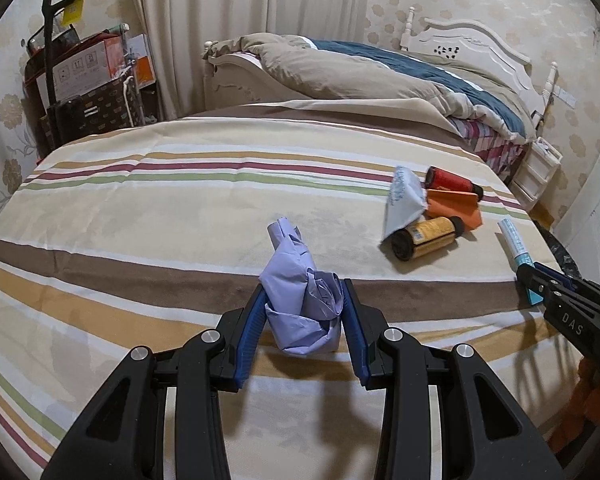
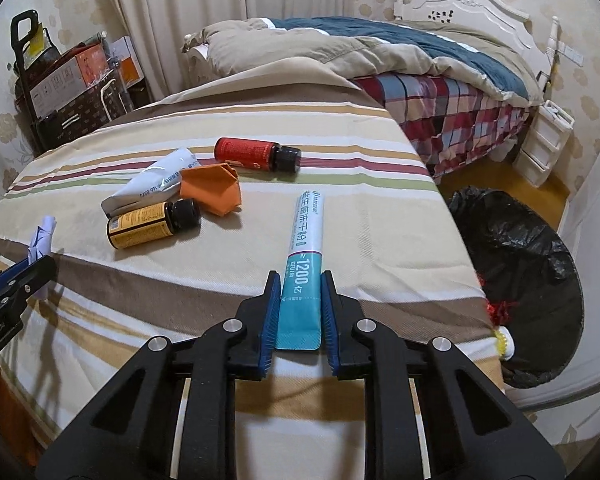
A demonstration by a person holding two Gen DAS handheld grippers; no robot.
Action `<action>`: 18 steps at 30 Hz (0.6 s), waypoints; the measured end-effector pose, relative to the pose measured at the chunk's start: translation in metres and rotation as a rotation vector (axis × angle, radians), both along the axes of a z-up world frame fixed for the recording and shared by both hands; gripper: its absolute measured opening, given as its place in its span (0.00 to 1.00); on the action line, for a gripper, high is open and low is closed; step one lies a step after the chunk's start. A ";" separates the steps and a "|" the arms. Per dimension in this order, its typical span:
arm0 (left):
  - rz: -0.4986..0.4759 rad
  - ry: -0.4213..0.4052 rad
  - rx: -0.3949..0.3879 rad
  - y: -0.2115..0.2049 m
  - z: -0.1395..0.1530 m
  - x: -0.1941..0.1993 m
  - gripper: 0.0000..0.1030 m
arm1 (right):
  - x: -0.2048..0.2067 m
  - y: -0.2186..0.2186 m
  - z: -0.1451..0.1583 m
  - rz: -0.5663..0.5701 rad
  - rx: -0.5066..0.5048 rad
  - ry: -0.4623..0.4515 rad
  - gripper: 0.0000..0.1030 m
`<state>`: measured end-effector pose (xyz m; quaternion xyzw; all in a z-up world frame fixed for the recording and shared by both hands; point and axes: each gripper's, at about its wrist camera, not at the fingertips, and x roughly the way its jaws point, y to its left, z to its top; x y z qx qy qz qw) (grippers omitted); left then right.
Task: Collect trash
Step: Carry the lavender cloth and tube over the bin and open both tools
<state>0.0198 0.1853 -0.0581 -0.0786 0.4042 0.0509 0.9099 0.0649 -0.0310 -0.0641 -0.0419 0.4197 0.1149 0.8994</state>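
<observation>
My left gripper (image 1: 304,292) is shut on a crumpled lilac paper wad (image 1: 300,300) over the striped cloth (image 1: 140,216). My right gripper (image 2: 300,284) is shut on the teal end of a long white and teal sachet (image 2: 305,264), which lies on the cloth near its right edge. That sachet (image 1: 514,244) and the right gripper (image 1: 534,280) also show at the far right of the left wrist view. Further back lie a red bottle (image 2: 256,154), a yellow-labelled bottle (image 2: 148,226), a folded orange paper (image 2: 214,194) and a white pouch (image 2: 152,186).
A bin lined with a black bag (image 2: 520,272) stands on the floor just right of the cloth's edge, with red and yellow scraps at its rim. Behind is a bed (image 2: 380,52) with rumpled covers. Boxes and a trolley (image 1: 76,80) fill the back left corner.
</observation>
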 end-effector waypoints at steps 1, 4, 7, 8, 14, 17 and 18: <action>-0.007 0.001 -0.009 -0.002 0.000 -0.001 0.38 | -0.002 -0.002 0.001 -0.002 0.000 -0.004 0.19; -0.025 -0.002 -0.018 -0.011 0.003 -0.001 0.38 | -0.006 -0.009 0.003 -0.009 0.003 -0.014 0.19; -0.047 -0.012 -0.016 -0.024 0.006 -0.001 0.38 | -0.011 -0.019 0.006 -0.023 0.015 -0.023 0.19; -0.057 -0.016 -0.016 -0.029 0.008 -0.002 0.38 | -0.012 -0.023 0.008 -0.030 0.020 -0.028 0.19; -0.121 -0.044 -0.018 -0.061 0.016 0.000 0.38 | -0.019 -0.049 0.016 -0.071 0.039 -0.050 0.19; -0.149 -0.052 -0.021 -0.076 0.020 0.002 0.38 | -0.021 -0.063 0.020 -0.094 0.046 -0.062 0.19; -0.156 -0.053 -0.021 -0.080 0.021 0.003 0.38 | -0.022 -0.068 0.021 -0.103 0.048 -0.065 0.19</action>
